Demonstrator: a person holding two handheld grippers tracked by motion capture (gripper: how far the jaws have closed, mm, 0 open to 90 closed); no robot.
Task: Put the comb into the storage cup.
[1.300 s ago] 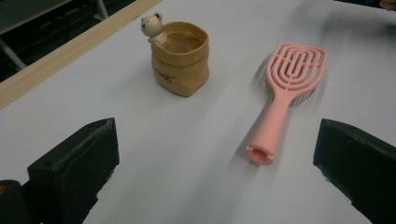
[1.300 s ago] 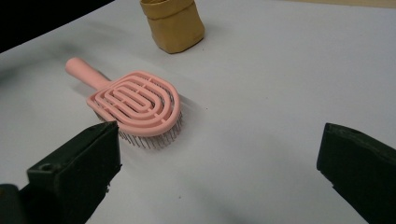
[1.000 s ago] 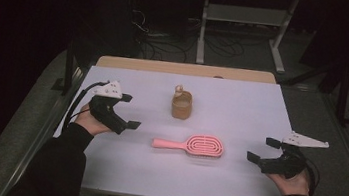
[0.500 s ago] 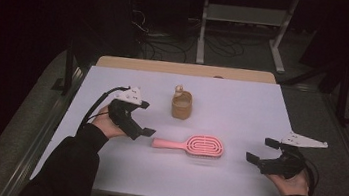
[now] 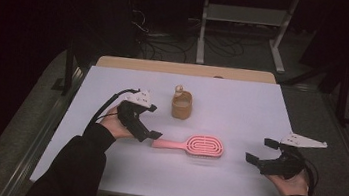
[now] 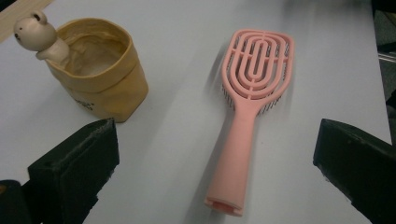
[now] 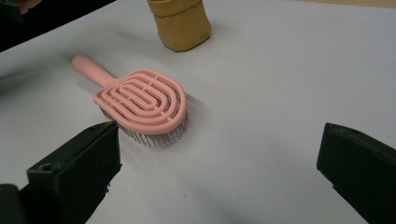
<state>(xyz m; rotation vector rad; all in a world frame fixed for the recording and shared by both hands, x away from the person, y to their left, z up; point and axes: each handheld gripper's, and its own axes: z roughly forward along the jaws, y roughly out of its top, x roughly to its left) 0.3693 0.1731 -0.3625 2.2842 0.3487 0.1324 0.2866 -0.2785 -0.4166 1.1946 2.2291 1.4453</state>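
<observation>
pink hairbrush (image 5: 192,145) lies crosswise, handle left

You have one pink hairbrush (image 5: 192,145) on the table (image 5: 242,106). One tan pot (image 5: 181,106) stands behind it, with one small bear figure (image 6: 32,32) perched on its rim. Two grippers are in your hands: the left gripper (image 5: 152,121) and the right gripper (image 5: 260,150). One table in all.

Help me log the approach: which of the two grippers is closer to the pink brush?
The left gripper: its open jaws sit right at the end of the pink brush's handle, while the right gripper waits apart, off the bristle head.
</observation>
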